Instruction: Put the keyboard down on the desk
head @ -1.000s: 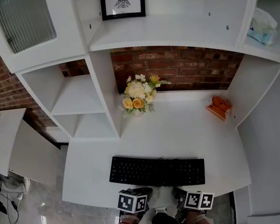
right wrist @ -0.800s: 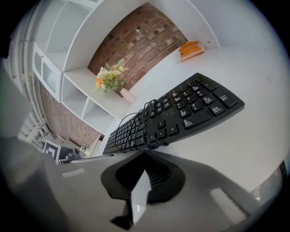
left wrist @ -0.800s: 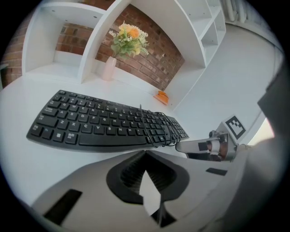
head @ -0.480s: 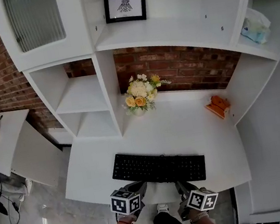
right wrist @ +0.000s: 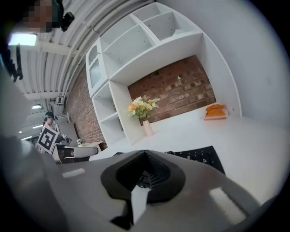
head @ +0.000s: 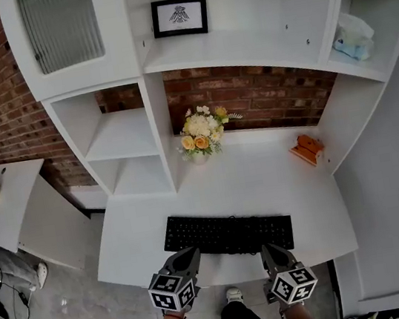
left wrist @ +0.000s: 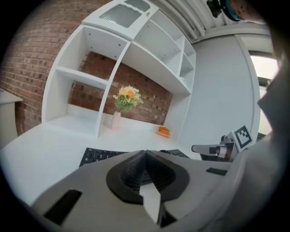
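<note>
A black keyboard [head: 228,233] lies flat on the white desk [head: 278,180], close to its front edge. My left gripper [head: 188,256] is shut and holds nothing; its tips sit just in front of the keyboard's left half. My right gripper [head: 269,250] is also shut and empty, in front of the right half. In the left gripper view the closed jaws [left wrist: 145,156] hide the keyboard's middle [left wrist: 97,155], and the right gripper [left wrist: 213,149] shows at the right. In the right gripper view the keyboard's right end [right wrist: 199,156] lies beyond the closed jaws [right wrist: 145,155].
A vase of flowers [head: 199,136] stands at the back of the desk and an orange object [head: 307,151] at the back right. White shelves [head: 125,140] rise to the left and above, with a framed picture [head: 178,17]. A low white table [head: 3,201] stands far left.
Both grippers have risen from below the desk's front edge and tilted up, so they now point toward the keyboard. The keyboard has not moved.
</note>
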{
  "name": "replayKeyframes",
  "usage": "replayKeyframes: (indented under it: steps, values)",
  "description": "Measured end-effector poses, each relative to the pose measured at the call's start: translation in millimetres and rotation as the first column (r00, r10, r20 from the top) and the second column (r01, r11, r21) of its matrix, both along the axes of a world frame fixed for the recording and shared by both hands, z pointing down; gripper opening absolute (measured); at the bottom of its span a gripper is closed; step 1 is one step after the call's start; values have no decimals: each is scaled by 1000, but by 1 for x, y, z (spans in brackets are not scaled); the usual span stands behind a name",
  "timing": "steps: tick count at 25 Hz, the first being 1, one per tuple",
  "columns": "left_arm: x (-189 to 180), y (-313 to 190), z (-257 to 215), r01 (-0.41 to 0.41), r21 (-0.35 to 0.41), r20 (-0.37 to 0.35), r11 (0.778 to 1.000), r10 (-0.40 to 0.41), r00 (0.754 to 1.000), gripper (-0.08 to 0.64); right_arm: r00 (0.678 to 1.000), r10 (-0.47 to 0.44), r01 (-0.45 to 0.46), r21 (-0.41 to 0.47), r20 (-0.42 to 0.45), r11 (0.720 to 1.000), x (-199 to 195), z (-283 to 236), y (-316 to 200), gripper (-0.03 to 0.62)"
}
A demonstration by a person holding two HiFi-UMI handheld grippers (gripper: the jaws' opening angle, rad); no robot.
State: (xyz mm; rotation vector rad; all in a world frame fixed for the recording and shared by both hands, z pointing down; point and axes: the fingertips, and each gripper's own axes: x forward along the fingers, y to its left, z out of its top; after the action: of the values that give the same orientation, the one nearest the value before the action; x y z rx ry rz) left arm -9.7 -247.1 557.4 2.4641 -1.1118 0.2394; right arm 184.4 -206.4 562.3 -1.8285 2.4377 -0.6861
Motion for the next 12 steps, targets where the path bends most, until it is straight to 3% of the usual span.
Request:
replayKeyframes:
  steps: [5,12]
  values:
    - [-12,0,-38,24,143,-26,989,-21,999,-2,996,8,4,135,-93,991,3,-40,6,2]
    - [-28,5,-79,38,268,-31,963,-31,999,-2,984,22,23,245,-175,969,4,-84,19,2]
